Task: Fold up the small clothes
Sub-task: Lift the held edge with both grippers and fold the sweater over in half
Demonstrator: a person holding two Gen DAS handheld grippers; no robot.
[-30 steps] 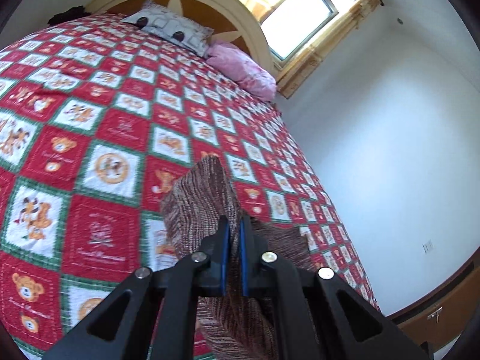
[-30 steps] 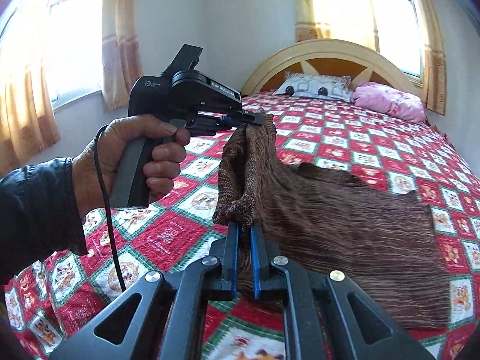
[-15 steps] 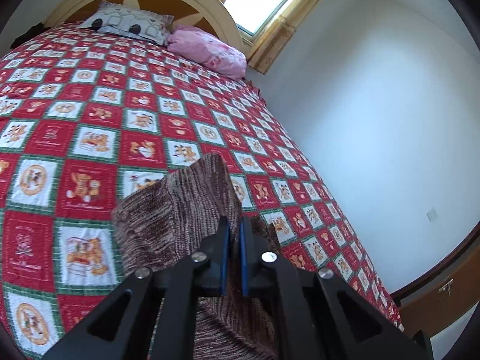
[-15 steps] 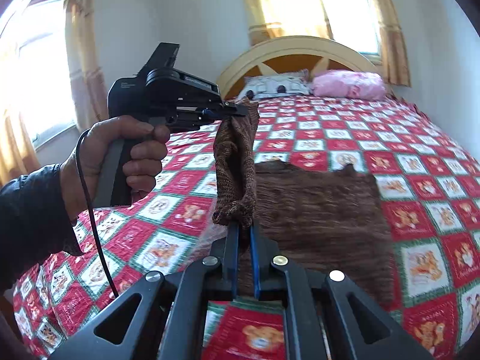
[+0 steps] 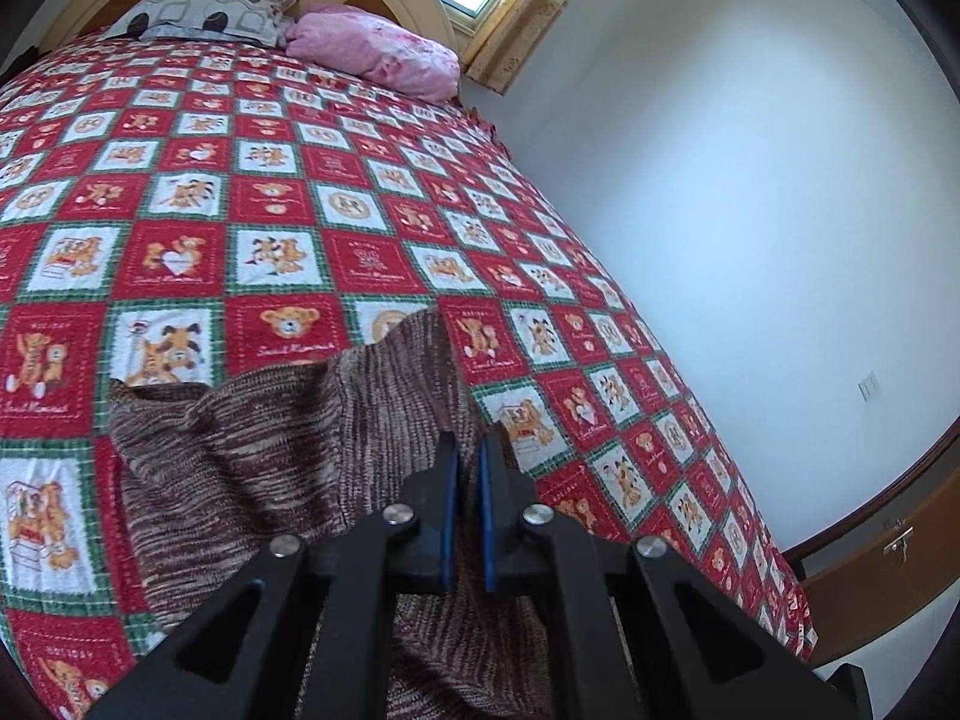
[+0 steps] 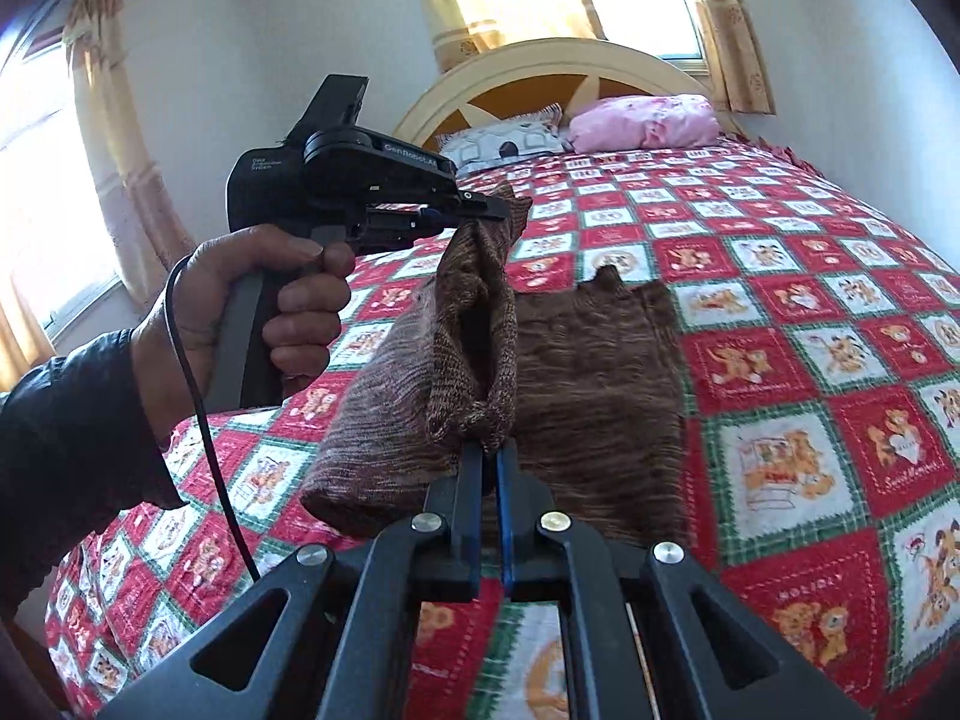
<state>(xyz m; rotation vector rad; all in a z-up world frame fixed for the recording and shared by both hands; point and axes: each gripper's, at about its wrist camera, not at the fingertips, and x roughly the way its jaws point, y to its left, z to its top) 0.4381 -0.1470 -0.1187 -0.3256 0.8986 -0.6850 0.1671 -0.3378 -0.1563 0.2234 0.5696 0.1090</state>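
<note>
- Now one knit (image 6: 594,372), two pillows (image 6: 645,120), two grippers.
- Left gripper (image 5: 469,450) and right gripper (image 6: 491,456) both clamp the knit's edge.
- Since before, more knit lies flat ahead.

Brown knit garment (image 6: 588,360) — near edge lifted, remainder flat on bedspread (image 6: 840,252).

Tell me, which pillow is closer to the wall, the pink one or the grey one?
The pink pillow. It lies at the bed's wall side, while the grey patterned pillow sits beside it, nearer the headboard's middle.
</note>
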